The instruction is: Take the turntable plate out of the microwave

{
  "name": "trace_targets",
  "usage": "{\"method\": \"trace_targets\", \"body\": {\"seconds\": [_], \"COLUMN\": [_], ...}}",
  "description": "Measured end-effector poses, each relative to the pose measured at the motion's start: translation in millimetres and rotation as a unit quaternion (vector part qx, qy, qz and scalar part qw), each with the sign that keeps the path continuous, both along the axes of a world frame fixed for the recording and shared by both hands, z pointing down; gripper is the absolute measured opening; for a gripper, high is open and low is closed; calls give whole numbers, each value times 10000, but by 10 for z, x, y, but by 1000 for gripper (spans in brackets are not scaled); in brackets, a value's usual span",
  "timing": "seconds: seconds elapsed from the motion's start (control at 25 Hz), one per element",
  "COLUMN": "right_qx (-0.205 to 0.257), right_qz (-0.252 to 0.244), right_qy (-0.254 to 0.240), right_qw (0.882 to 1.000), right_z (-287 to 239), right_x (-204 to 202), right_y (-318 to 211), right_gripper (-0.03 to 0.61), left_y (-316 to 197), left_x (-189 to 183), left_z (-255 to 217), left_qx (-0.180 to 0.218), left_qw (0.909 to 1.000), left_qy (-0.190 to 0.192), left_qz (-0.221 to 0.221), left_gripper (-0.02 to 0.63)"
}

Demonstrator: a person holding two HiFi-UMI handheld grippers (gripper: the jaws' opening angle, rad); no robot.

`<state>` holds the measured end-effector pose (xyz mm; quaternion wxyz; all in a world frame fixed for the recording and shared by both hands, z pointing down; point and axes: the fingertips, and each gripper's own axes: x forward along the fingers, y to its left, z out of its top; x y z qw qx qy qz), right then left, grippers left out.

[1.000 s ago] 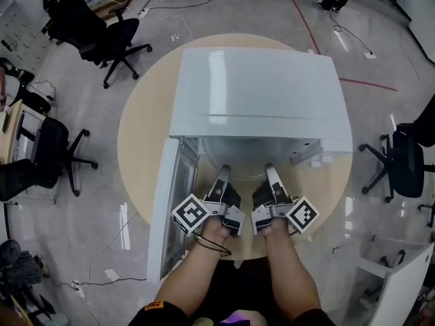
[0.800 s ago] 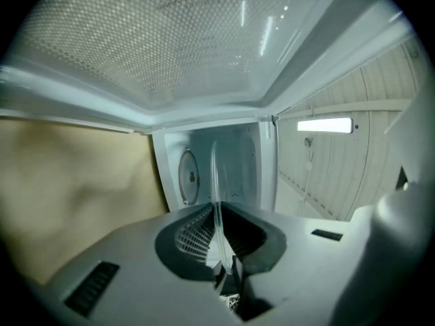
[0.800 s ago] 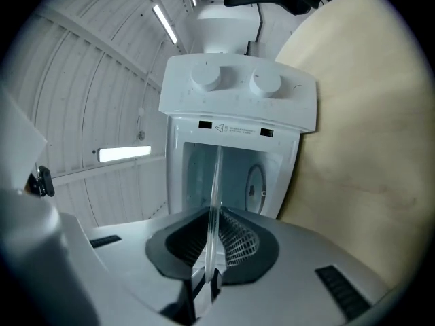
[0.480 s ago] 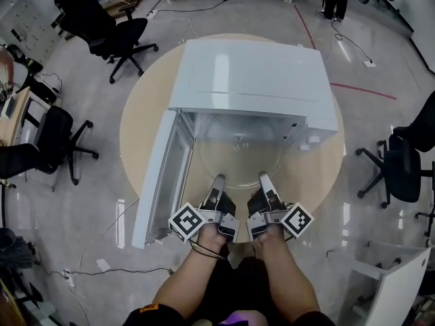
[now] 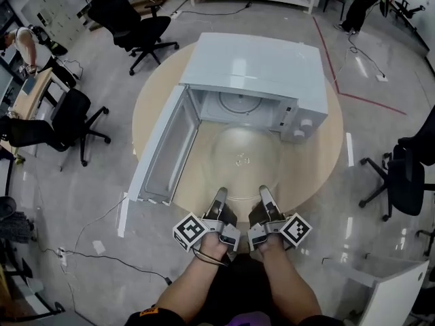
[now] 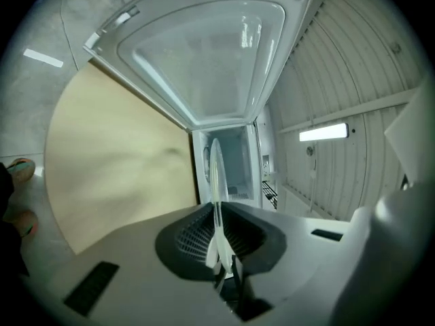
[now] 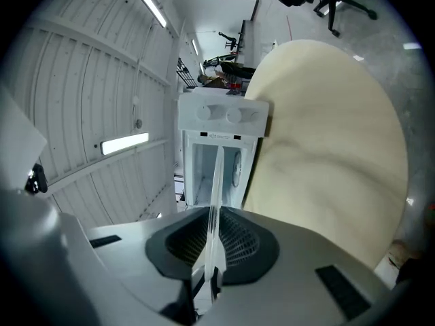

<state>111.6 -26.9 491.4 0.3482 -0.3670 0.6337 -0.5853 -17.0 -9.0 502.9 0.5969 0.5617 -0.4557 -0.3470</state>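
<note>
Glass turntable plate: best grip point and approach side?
Its near rim, from the person's side, jaws level across the thin edge. The turntable plate is a flat, wide disc, so only the rim fits; left hand-held gripper and right hand-held gripper pinch it there.

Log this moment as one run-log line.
turntable plate: outside microwave, above table | left gripper: shut on near rim | right gripper: shut on near rim | door: open
</note>
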Motion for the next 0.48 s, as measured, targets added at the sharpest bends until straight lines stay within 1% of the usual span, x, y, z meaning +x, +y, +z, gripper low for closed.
{"method": "trace_targets", "body": {"seconds": [0.16, 0.32, 0.48], "right_qx": [-123, -318, -529], "right_qz": [-14, 83, 166], "right_qy": [75, 171, 198], "right_qw": [9999, 9993, 9983], "right_z": [107, 289, 506], "right_x": [29, 14, -27], "right_y": [259, 428, 549], "right_gripper": [40, 40, 40], "left_y": [256, 387, 491], "left_x": [25, -4, -47], "left_z": [96, 238, 476], "left_qx": [-133, -290, -474], "left_qw": [9999, 9995, 9986], "left_qy": [-8, 9, 43], "left_qz": [48, 154, 234], "left_gripper": [74, 74, 74]}}
